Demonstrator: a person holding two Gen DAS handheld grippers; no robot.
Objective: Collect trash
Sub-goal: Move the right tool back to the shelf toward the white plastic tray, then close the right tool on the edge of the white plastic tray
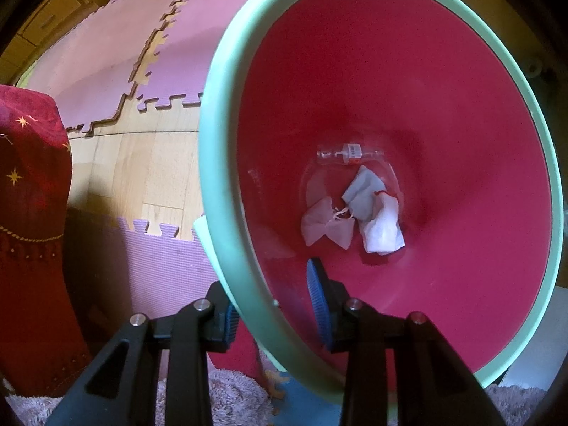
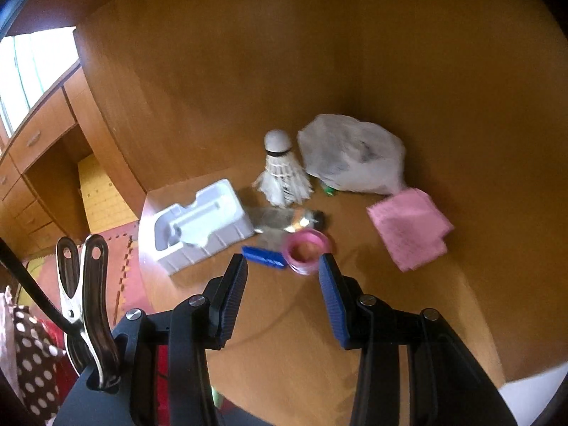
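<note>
In the left wrist view the left gripper [image 1: 273, 316] sits at the bottom centre, clamped on the mint-green rim of the bin [image 1: 227, 248], one blue pad outside the wall and one inside against the red lining; the gripper looks straight down into the bin, whose mouth fills the right of the frame; at its bottom lie a small clear vial [image 1: 349, 152], a grey-white paper scrap [image 1: 362, 191], a pink pouch [image 1: 325, 225] and a crumpled tissue [image 1: 381, 229]. In the right wrist view the right gripper [image 2: 284, 298] stands at lower centre, its jaws partly apart with nothing between them, angled down at the wooden tabletop [image 2: 284, 71]; the trash lies ahead and above the fingertips; nearest is the pink tape roll [image 2: 307, 250], just beyond the right pad, with a blue clip [image 2: 264, 257] touching it on the left, its long axis running left to right across the frame; farther up are a white foam tray [image 2: 198, 223], a shuttlecock [image 2: 282, 174], a crumpled plastic bag [image 2: 351, 156] and a pink cloth [image 2: 411, 227] at right; this free gripper, I judge, is the one to reach forward.
</note>
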